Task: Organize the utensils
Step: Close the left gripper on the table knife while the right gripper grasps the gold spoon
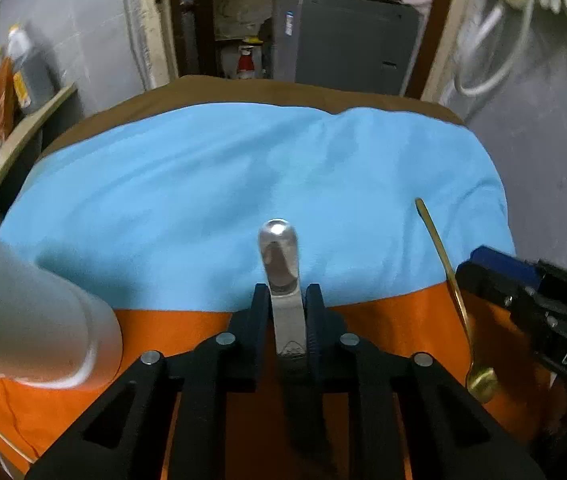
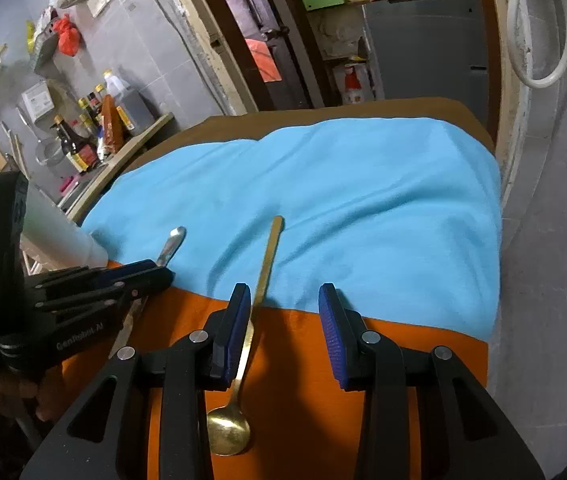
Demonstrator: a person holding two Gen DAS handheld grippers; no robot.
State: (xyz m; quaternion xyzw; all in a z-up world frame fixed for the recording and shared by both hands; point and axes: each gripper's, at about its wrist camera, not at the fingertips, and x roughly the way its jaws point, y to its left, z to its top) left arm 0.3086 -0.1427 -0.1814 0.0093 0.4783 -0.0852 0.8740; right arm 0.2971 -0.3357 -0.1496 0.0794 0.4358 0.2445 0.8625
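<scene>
A silver utensil (image 1: 279, 256) lies across the seam of the blue cloth (image 1: 223, 184) and the orange cloth (image 1: 383, 320), its rounded handle end pointing away. My left gripper (image 1: 288, 308) is shut on its handle, both pads pressing the sides. A gold spoon (image 2: 229, 430) lies on the orange cloth with its bowl toward me and its thin handle running onto the blue cloth. My right gripper (image 2: 285, 312) straddles that handle: the handle rests against the left pad (image 2: 239, 332), while the right pad stands well clear. The left gripper (image 2: 139, 276) shows at the left of the right wrist view.
A white cylindrical container (image 1: 43, 320) stands close on the left, on the orange cloth. A side counter with bottles (image 2: 83, 140) lies further left. A grey cabinet (image 1: 343, 40) stands behind the table, and a grey wall with a white hose (image 2: 543, 40) runs along the right.
</scene>
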